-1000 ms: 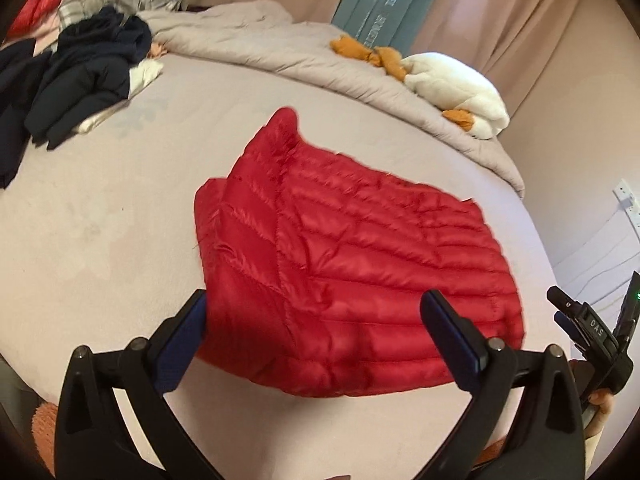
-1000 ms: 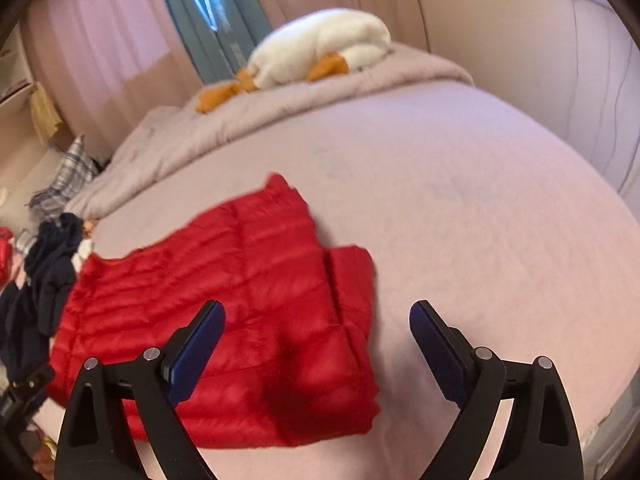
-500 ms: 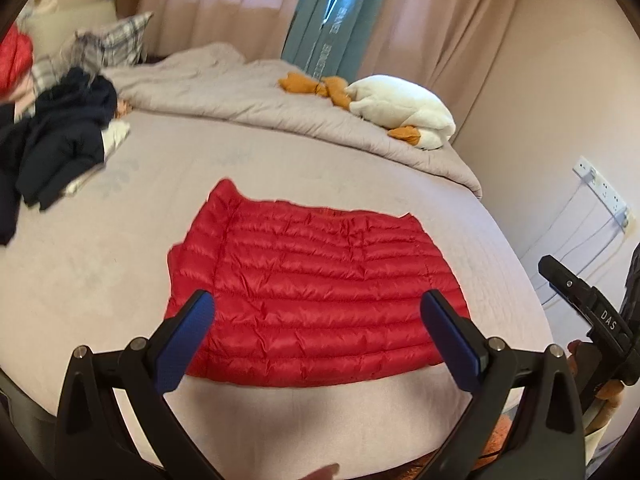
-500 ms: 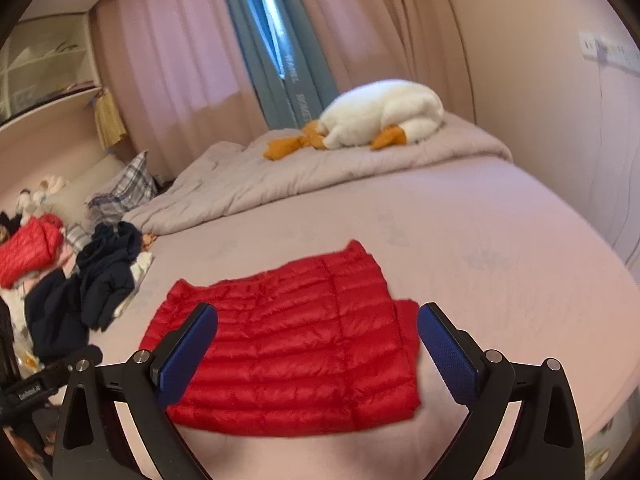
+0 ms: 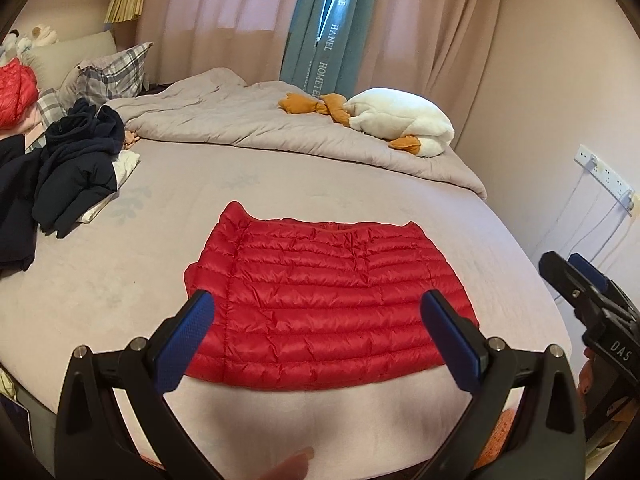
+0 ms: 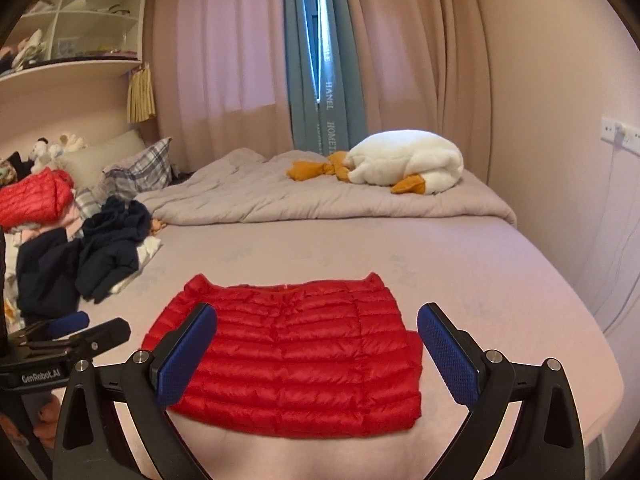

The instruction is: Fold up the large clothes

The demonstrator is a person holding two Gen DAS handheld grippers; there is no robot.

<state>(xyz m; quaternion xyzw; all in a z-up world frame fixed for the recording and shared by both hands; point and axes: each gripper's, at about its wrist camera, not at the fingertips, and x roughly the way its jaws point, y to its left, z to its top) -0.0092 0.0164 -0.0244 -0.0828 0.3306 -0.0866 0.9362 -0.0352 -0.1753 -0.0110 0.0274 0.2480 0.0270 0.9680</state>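
A folded red jacket (image 5: 328, 304) is laid flat on the bed (image 5: 120, 280), near its front edge. Beyond the jacket a quilt (image 5: 248, 124) and plush goose (image 5: 400, 124) are seen, with dark clothes (image 5: 76, 168) to its left. Both the left gripper (image 5: 320, 340) and right gripper (image 6: 316, 354) are held spread and empty before it.

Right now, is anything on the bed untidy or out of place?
Yes. The dark navy clothes lie in a crumpled heap at the bed's left side, unfolded, beside another red jacket piled near the pillows. The red down jacket in front lies flat and folded; only its far corners stick up.
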